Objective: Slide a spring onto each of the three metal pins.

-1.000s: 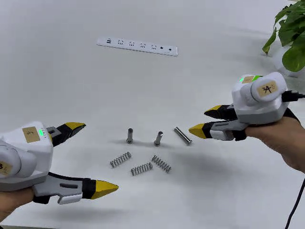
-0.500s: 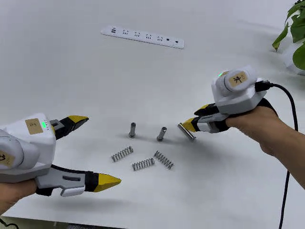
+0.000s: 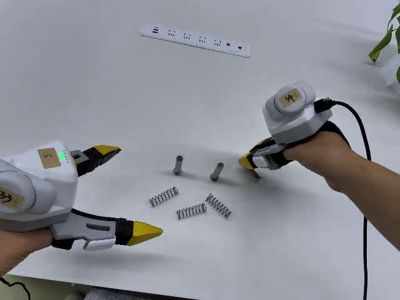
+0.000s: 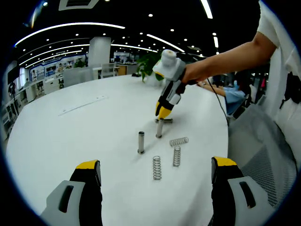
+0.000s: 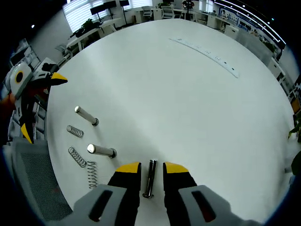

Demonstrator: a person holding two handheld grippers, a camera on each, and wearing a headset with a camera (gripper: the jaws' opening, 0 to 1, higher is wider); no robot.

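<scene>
Nothing's done yet, honestly: all three springs [image 3: 190,211] lie loose on the counter [image 3: 94,94], just on the near side of the pins [image 3: 178,165]. Two of those stand upright mid-counter, no spring on either. The third pin [image 5: 150,178] lies flat on the right. My right tool [image 5: 151,165] straddles it, jaws narrow either side, though I can't tell if it's actually pinching. My left tool [image 3: 137,191] hangs wide open at near left, holding nothing. So three springs to go.
</scene>
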